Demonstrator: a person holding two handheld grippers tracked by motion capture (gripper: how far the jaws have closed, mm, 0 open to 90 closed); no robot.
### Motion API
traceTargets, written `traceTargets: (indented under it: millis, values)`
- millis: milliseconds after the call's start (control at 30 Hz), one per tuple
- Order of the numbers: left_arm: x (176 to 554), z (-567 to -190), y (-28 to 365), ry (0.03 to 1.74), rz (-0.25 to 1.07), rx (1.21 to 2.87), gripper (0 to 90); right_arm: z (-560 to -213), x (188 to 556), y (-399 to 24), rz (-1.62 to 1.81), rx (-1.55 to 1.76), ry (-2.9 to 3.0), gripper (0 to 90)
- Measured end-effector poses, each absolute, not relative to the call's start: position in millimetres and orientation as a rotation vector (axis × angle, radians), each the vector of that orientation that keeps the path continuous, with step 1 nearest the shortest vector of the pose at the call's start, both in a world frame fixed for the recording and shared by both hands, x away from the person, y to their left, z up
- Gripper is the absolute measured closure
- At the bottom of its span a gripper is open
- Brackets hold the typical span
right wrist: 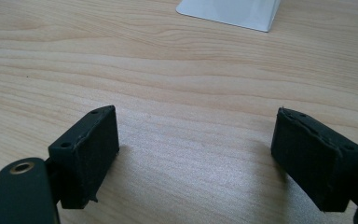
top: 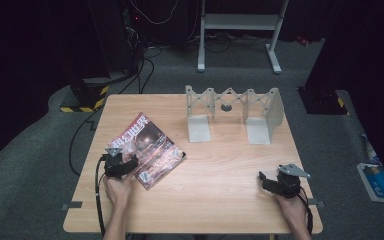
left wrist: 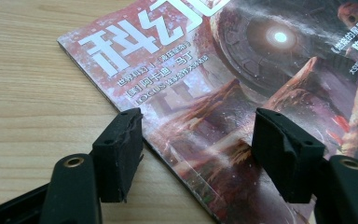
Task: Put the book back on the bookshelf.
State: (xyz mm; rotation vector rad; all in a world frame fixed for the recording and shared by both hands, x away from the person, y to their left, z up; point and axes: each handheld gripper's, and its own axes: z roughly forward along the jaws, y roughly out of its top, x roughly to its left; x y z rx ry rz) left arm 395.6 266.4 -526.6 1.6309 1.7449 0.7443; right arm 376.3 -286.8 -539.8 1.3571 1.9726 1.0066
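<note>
The table (top: 220,175) bears a magazine (top: 147,150) at its left — red-brown cover, white title, pale-ringed sphere legible in the left gripper view. The left gripper (left wrist: 198,140) straddles its near edge, 2 jaws apart, unpressed; the right gripper (right wrist: 196,154) gapes wide over bare wood.

Your magazine (top: 147,150) lies on the table (top: 215,175) at nine o'clock, under your left gripper (top: 122,162). The rack (top: 235,112) stands at twelve, your right gripper (top: 272,182) at four.
</note>
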Motion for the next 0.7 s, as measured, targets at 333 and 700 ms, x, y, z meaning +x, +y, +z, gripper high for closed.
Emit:
traceTargets:
  millis: [333, 700]
  values:
    - [390, -527, 263, 1.722, 0.697, 1.638, 35.3, -537, 374, -287, 1.006, 1.332, 2.026, 16.5]
    - [383, -526, 257, 1.704, 0.691, 1.658, 39.0, -533, 367, -290, 0.969, 1.257, 2.067, 22.0]
